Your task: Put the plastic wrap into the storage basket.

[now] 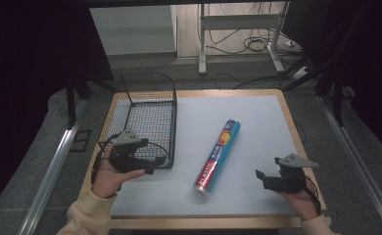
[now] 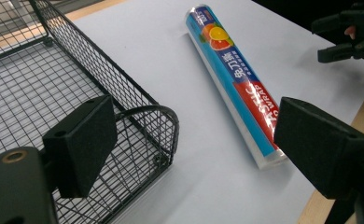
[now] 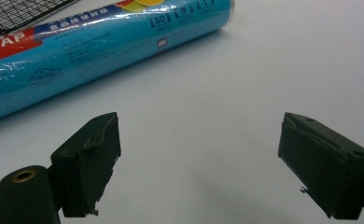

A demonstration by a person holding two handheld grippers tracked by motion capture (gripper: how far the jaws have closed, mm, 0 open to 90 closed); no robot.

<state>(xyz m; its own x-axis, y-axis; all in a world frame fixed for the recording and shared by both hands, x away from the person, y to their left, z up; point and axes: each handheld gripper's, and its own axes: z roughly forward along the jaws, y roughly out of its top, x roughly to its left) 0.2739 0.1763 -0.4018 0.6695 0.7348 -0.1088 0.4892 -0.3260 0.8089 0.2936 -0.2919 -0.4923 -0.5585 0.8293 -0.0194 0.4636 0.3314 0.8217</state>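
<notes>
Blue wrap roll [image 1: 217,157] lying mid-frame | both tools, left tool [image 1: 147,165] and right tool [image 1: 262,177], gaping wide, holding nothing | advising: be gripping roll mid-length, lifting level toward wire basket [image 1: 148,120] upper left

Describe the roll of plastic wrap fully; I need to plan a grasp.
The roll of plastic wrap is a long tube in glossy film, blue with a red band, white lettering and an orange fruit picture. It lies flat and slanted on the pale mat, right of the wire basket, untouched.
</notes>
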